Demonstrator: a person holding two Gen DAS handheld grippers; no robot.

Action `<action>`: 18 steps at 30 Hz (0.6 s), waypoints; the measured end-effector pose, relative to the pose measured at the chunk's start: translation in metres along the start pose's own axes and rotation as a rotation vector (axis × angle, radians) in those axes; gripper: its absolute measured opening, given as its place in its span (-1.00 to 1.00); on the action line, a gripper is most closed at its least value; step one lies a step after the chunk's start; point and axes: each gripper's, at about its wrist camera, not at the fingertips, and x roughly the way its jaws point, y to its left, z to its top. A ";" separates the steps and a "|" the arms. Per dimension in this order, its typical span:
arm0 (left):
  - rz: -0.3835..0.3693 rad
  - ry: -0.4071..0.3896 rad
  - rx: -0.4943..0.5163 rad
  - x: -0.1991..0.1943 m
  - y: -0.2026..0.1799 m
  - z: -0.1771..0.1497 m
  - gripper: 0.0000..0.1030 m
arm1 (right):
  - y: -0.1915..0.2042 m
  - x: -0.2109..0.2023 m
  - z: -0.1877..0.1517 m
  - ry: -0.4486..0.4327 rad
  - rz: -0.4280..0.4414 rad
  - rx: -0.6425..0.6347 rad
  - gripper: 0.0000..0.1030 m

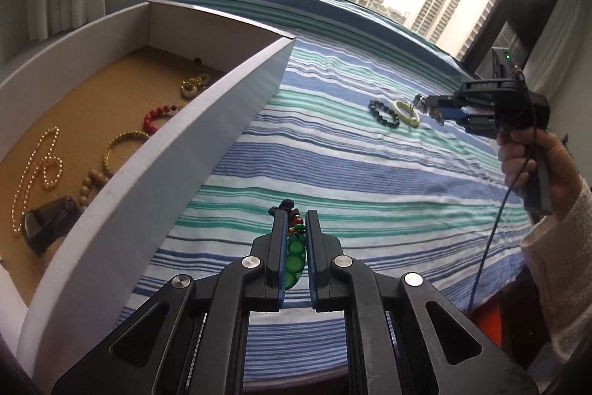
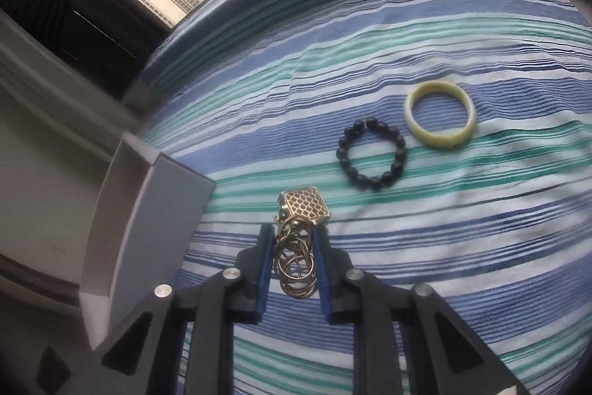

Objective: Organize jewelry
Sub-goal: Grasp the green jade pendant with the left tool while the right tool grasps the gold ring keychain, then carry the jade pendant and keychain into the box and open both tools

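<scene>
My left gripper [image 1: 295,215] is shut on a green pea-pod pendant [image 1: 295,256] with dark and red beads at its top, held above the striped cloth beside the white box [image 1: 207,139]. My right gripper [image 2: 294,232] is shut on a gold ring-chain piece with a square lattice charm [image 2: 305,208]; it also shows in the left wrist view [image 1: 425,104]. A black bead bracelet [image 2: 372,154] and a pale green bangle [image 2: 440,115] lie on the cloth ahead of it.
The box holds a pearl necklace [image 1: 35,169], gold bangle [image 1: 120,145], red bead bracelet [image 1: 157,117], wooden beads [image 1: 92,184], gold earrings [image 1: 194,86] and a dark watch [image 1: 48,223]. The striped cloth [image 1: 370,180] covers the table. A window lies beyond.
</scene>
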 end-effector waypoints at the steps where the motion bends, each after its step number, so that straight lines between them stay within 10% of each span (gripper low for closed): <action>1: -0.009 -0.001 -0.010 -0.003 0.002 0.000 -0.86 | 0.000 -0.008 -0.004 0.008 0.019 -0.002 -0.59; 9: -0.056 -0.103 -0.034 -0.072 0.009 0.020 -0.86 | 0.059 -0.038 -0.020 0.019 0.133 -0.115 -0.59; 18: 0.123 -0.235 -0.140 -0.146 0.087 0.049 -0.86 | 0.204 -0.015 -0.024 0.030 0.309 -0.338 -0.59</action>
